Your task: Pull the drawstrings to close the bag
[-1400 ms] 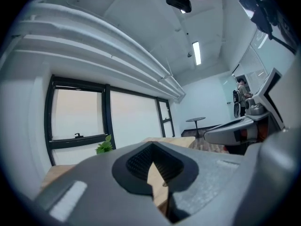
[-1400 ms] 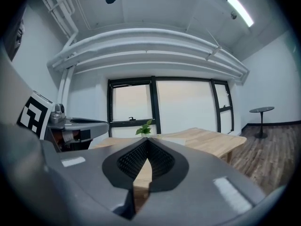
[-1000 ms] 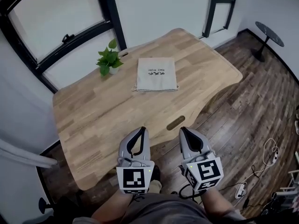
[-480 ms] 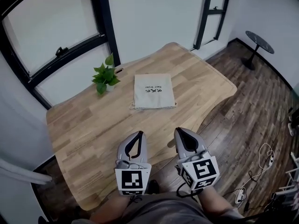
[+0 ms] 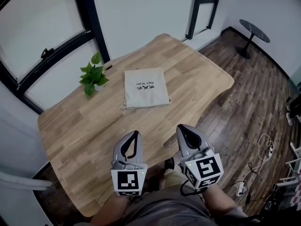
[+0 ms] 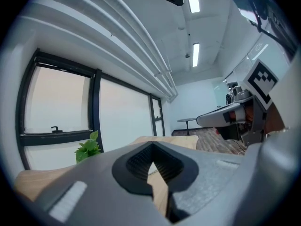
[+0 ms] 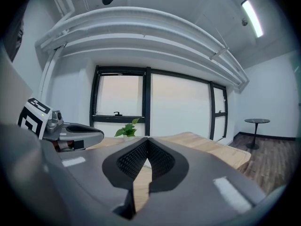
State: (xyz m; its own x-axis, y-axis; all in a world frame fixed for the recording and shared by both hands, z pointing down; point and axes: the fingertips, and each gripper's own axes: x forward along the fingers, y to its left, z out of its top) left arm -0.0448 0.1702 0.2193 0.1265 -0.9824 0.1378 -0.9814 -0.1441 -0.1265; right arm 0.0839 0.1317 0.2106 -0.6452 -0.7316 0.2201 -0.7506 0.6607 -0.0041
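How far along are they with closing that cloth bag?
Nothing looks done: the bag lies flat and ungathered on the table, untouched. In hand: nothing; the left tool and right tool are shut, empty, short of the bag. To do: reach it, grip the drawstrings, pull.

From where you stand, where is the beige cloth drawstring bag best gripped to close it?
By the cord ends apparently poking out at the near corners of the flat beige cloth bag: left cord end with the left gripper, right cord end with the right gripper, each from its outer side.
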